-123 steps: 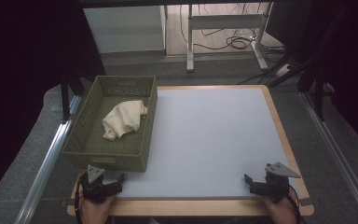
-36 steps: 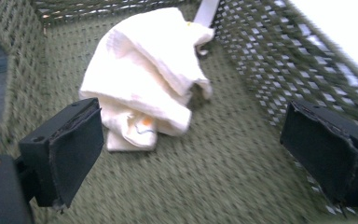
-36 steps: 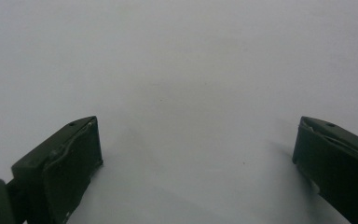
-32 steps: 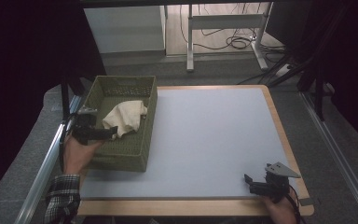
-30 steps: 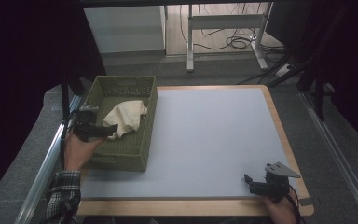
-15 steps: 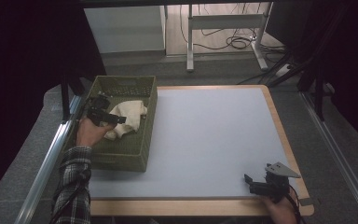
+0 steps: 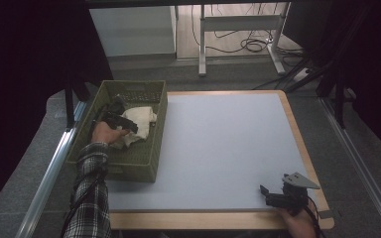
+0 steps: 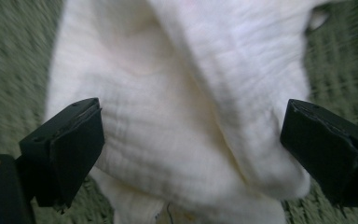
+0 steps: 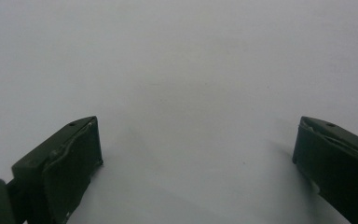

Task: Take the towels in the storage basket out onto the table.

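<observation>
A crumpled white cloth [image 7: 138, 122] lies inside a green slatted basket [image 7: 149, 153] at the table's left. My left gripper [image 7: 129, 125] reaches into the basket and hovers right over the cloth. In the left gripper view its jaws stand wide apart with the cloth [image 8: 182, 116] between and below them, so the left gripper [image 8: 191, 144] is open. My right gripper [image 7: 273, 197] rests near the table's front right corner, open. In the right gripper view nothing lies between the jaws of the right gripper [image 9: 196, 158], only the pale table top [image 9: 177, 70].
The grey-white table top [image 7: 223, 144] has a wooden rim [image 7: 297, 129]. A metal rail [image 7: 49, 173] runs along the left side. Behind the table stand a desk frame [image 7: 238, 22] and floor cables [image 7: 250, 45].
My left gripper has risen from the front left table edge, gone over the basket's left wall and moved right over the cloth. The right gripper has stayed put.
</observation>
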Demonstrator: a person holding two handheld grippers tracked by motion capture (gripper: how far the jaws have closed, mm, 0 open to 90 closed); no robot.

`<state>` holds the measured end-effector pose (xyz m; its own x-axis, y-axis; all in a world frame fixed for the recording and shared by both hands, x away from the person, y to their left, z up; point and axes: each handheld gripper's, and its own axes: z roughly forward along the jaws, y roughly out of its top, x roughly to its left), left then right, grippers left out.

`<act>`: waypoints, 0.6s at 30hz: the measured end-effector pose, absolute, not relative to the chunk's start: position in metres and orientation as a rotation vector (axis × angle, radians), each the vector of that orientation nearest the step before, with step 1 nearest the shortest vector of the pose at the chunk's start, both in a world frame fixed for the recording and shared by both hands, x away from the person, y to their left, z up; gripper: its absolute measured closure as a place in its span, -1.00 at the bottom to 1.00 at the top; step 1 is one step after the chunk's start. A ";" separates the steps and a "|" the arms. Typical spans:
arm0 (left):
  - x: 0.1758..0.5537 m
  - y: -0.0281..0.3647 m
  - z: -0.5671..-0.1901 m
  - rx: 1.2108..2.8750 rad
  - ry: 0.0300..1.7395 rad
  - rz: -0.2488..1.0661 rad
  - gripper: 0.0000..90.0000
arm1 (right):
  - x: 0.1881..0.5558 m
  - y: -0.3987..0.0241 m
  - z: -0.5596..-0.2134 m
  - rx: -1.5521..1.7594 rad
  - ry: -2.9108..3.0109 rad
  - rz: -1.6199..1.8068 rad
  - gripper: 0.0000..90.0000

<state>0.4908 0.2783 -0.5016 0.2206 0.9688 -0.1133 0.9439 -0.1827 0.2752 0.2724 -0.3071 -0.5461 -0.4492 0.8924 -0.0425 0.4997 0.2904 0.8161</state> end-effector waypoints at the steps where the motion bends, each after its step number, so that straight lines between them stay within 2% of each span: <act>1: 0.491 0.278 -0.502 2.213 1.795 0.125 -0.84 | 0.272 -0.307 -0.546 1.241 2.064 1.035 -0.98; 2: 0.493 0.275 -0.508 2.276 1.827 0.093 -0.77 | 0.272 -0.307 -0.546 1.240 2.064 1.036 -0.98; 4: 0.494 0.274 -0.507 2.298 1.835 0.098 -0.66 | 0.272 -0.307 -0.546 1.240 2.064 1.036 -0.98; 6: 0.495 0.274 -0.504 2.306 1.849 0.101 -0.40 | 0.272 -0.307 -0.546 1.240 2.065 1.036 -0.98; 8: 0.494 0.274 -0.502 2.309 1.838 0.101 -0.07 | 0.272 -0.307 -0.546 1.240 2.065 1.036 -0.98; 10: 0.493 0.273 -0.500 2.315 1.813 0.103 0.37 | 0.272 -0.307 -0.546 1.240 2.065 1.036 -0.98; 12: 0.492 0.272 -0.498 2.314 1.805 0.107 0.66 | 0.272 -0.307 -0.546 1.240 2.065 1.036 -0.98; 14: 0.491 0.273 -0.497 2.311 1.800 0.118 0.75 | 0.272 -0.307 -0.546 1.240 2.065 1.035 -0.98; 18: 0.488 0.276 -0.489 2.277 1.782 0.165 0.78 | 0.272 -0.307 -0.546 1.240 2.065 1.035 -0.98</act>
